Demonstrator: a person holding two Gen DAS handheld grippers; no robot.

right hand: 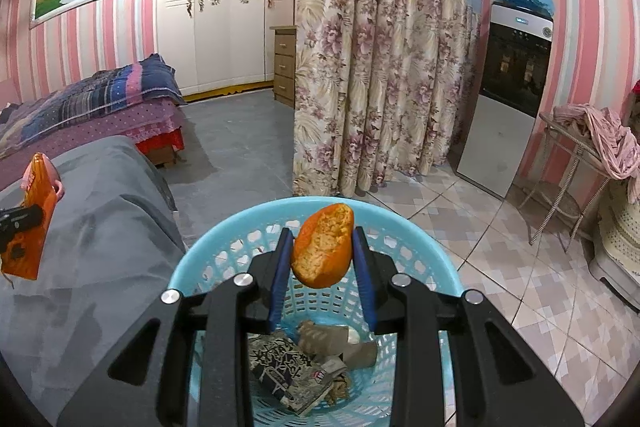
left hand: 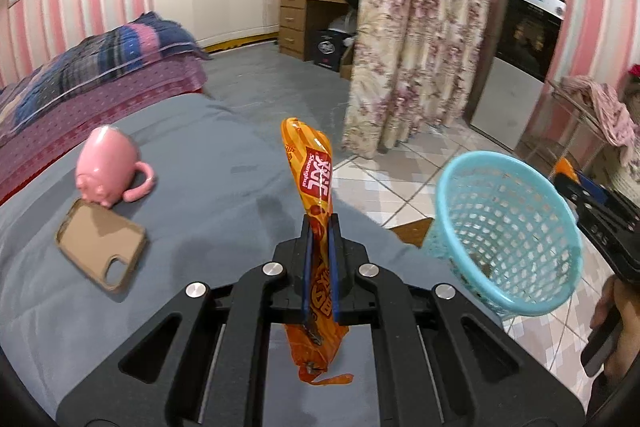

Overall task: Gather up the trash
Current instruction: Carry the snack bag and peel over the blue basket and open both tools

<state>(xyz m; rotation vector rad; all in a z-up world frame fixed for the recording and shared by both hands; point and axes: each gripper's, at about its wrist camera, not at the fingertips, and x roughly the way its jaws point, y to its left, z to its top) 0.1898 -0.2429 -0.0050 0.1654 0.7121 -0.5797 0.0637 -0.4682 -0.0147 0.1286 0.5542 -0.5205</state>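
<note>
Orange snack wrapper (left hand: 316, 195) is pinched upright between the pressed-in fingers of the left gripper (left hand: 320, 227), above the grey bed cover (left hand: 224, 195). Only the left view shows the pink mug (left hand: 110, 167) and tan phone case (left hand: 100, 243), at 9 o'clock. Orange peel (right hand: 323, 245) is clamped by the right gripper (right hand: 322, 239) over the blue basket (right hand: 224, 227); crumpled wrappers (right hand: 296, 367) inside are seen only in the right view. In the left view the basket sits at 3 o'clock.
</note>
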